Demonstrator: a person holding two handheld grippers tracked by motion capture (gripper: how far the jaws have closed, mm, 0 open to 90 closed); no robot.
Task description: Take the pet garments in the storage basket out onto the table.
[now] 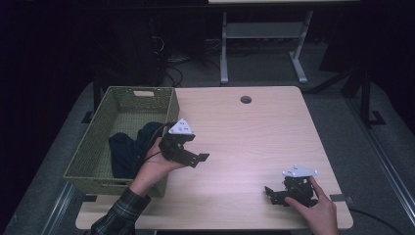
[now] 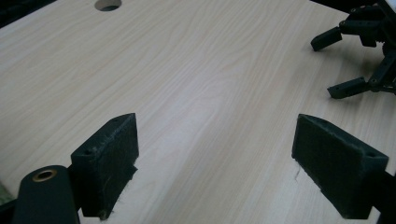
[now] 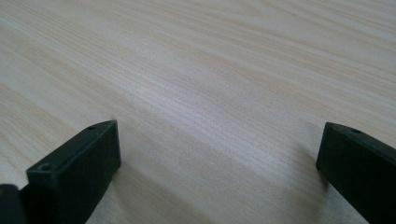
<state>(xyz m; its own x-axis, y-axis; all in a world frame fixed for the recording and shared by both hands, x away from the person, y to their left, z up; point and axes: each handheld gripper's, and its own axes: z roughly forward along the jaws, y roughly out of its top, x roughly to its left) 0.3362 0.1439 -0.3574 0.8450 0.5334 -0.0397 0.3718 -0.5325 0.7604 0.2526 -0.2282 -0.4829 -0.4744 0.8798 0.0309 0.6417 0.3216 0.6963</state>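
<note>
A green woven basket (image 1: 89, 152) stands at the table's left edge, and a dark blue cloth (image 1: 125, 151) lies bunched inside it. My left gripper (image 1: 198, 152) hovers just right of the basket, pointing out over the light wood table (image 1: 244, 137). In the left gripper view, the left gripper (image 2: 217, 126) is open with only bare wood between its pads (image 2: 112, 158). Near the front right corner, my right gripper (image 1: 270, 195) sits low over the table, pointing left. In the right gripper view, the right gripper (image 3: 219, 130) is open and holds nothing. The right gripper (image 2: 362, 56) also shows far off in the left gripper view.
A round cable hole (image 1: 245, 99) sits near the table's far edge and shows again (image 2: 108, 3) in the left gripper view. Behind the table stands a white desk frame (image 1: 264, 34) on a dark floor with cables. A plaid sleeve (image 1: 120, 215) enters at the bottom left.
</note>
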